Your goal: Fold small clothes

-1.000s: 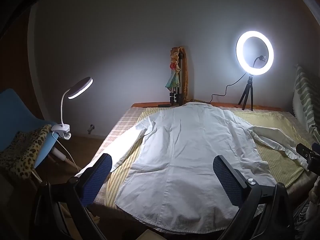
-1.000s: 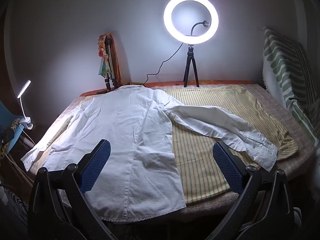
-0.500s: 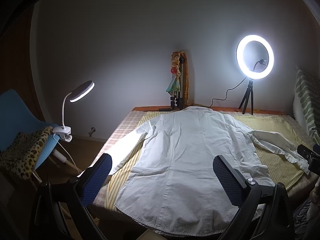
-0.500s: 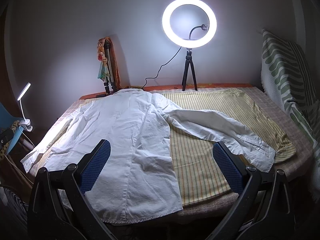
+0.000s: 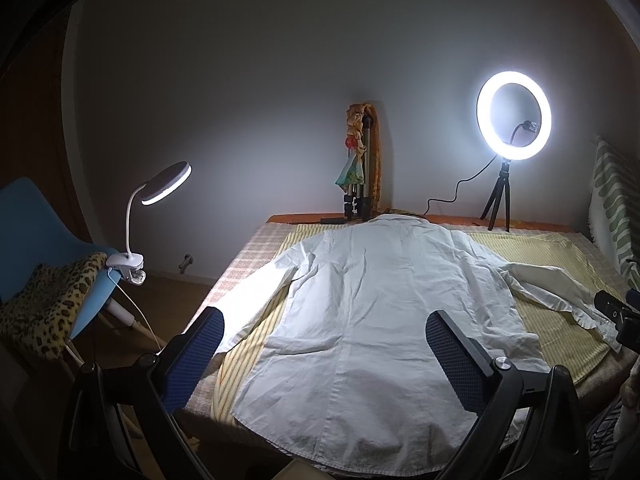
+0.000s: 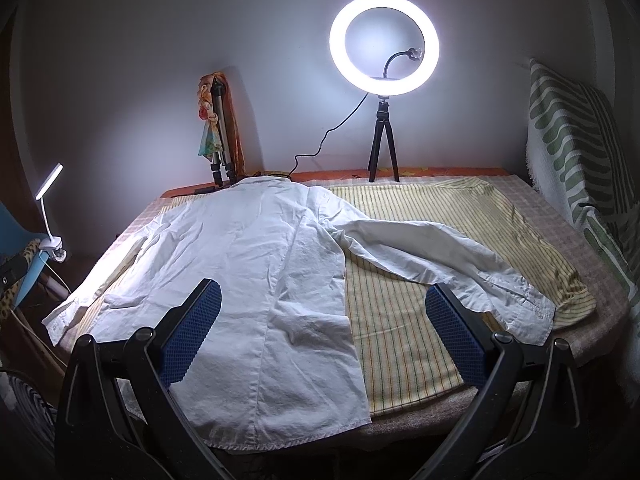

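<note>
The left gripper (image 5: 324, 354) is hovering above the near hem of the table, its two blue-padded fingers (image 5: 195, 356) spread wide and holding nothing, with white cloth showing in the gap between them. The right gripper (image 6: 320, 332) is likewise hanging with its jaws far apart and empty, one pad over the shirt's lower body and the other over the striped cloth just beside the cuff. Beneath both, a white shirt (image 5: 372, 300) is lying flat and back-side up, collar pointing toward the far wall and hem at the near edge of the table (image 6: 600, 292). Its right sleeve (image 6: 440, 256) is stretching out diagonally across a yellow striped cloth (image 6: 400, 320) toward the table's right edge, while its left sleeve (image 5: 256, 300) is running down toward the near left corner and slightly overhanging it. At the far edge a lit ring light (image 6: 384, 46) is standing on a small black tripod (image 6: 383, 148), its cable trailing leftward toward a folded tripod (image 5: 360, 168) draped with colourful fabric and leaning against the wall. Off the table's left side a lit clip-on lamp (image 5: 160, 188) is gripping a blue chair (image 5: 44, 232) covered by a leopard-print cloth (image 5: 48, 304). On the right a green-and-white patterned textile (image 6: 572, 136) is hanging beside the table.
</note>
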Motion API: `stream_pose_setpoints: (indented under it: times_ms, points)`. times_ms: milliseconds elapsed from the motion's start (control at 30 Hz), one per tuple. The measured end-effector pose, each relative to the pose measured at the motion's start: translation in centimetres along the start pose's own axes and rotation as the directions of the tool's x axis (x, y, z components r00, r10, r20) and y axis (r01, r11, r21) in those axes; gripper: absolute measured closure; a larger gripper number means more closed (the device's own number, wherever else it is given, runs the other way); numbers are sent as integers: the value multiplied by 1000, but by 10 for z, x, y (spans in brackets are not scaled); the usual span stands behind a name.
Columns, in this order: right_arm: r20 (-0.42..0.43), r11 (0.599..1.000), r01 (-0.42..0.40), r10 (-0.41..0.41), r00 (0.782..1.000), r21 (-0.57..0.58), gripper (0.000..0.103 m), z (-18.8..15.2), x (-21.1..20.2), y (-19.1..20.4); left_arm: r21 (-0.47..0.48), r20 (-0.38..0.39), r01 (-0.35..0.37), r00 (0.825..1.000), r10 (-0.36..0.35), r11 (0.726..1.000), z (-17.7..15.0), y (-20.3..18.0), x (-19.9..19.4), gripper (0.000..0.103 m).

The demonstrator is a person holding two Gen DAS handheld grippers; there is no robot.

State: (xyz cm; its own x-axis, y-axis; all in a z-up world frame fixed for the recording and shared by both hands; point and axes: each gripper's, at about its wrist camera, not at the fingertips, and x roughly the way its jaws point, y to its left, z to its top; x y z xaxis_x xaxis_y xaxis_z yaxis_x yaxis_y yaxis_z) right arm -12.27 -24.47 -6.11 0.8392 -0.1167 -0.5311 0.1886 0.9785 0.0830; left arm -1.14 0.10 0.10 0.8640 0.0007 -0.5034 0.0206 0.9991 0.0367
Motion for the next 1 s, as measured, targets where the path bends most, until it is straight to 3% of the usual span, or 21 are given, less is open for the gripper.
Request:
stream_pose_setpoints:
  times_ms: [1000]
  points:
    - [-4, 1000, -4, 4, 1000, 7, 0, -1, 2, -2, 1, 2, -3, 1000, 3, 1000, -2, 0, 4, 2]
